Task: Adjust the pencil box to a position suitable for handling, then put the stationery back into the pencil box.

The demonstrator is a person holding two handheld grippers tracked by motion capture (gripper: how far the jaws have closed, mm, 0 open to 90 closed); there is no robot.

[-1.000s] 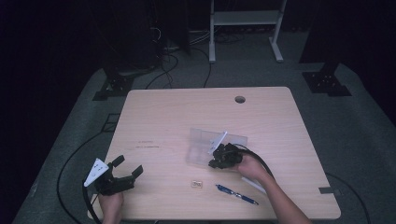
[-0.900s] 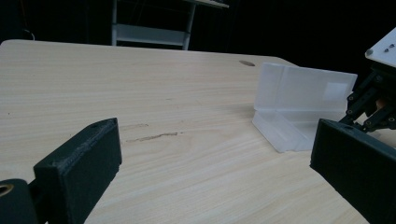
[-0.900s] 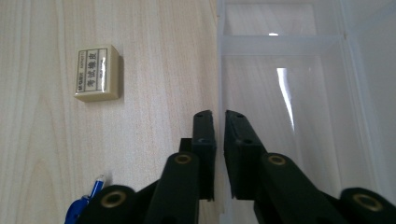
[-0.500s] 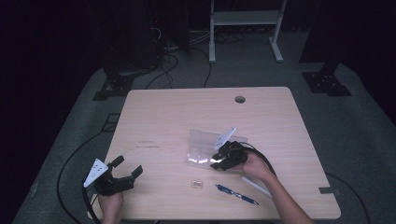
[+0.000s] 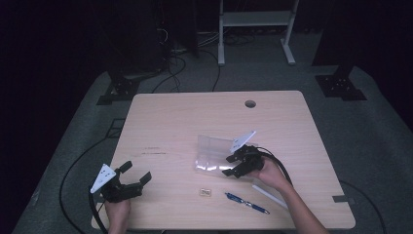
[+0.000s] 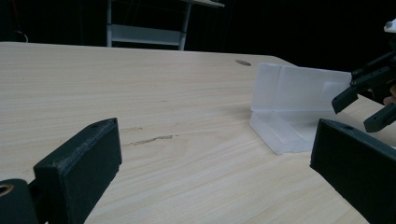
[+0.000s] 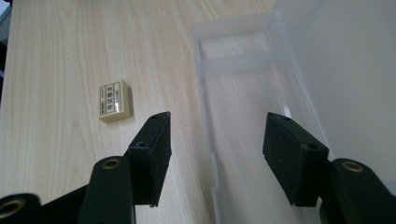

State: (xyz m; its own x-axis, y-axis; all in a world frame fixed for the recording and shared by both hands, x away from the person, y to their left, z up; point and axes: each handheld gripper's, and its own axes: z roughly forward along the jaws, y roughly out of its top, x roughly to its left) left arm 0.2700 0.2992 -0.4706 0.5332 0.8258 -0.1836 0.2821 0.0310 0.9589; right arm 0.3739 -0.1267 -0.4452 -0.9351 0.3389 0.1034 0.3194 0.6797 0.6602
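A clear plastic case (image 5: 212, 153) lies open at the table's middle with its lid standing up. My right gripper (image 5: 233, 165) hovers at the case's right end. Its jaws have just been opening and now stand open over the tray's near wall (image 7: 205, 107), with the pads pressing on nothing. A small cream eraser (image 7: 114, 100) with printed text lies on the wood to the left of those jaws. My left gripper (image 5: 133, 178) rests open at the table's front left, empty, and faces the case (image 6: 289, 107) and the right gripper (image 6: 369, 98).
A blue pen (image 5: 247, 203) and a thin white stick (image 5: 269, 196) lie near the front edge, beside the right forearm. The eraser (image 5: 205, 193) sits just left of the pen. A cable hole (image 5: 250, 104) is at the far side of the table (image 5: 165, 126).
The right gripper's jaws have gone from shut to open, and the hand has drawn slightly away from the case. The left gripper has not moved.
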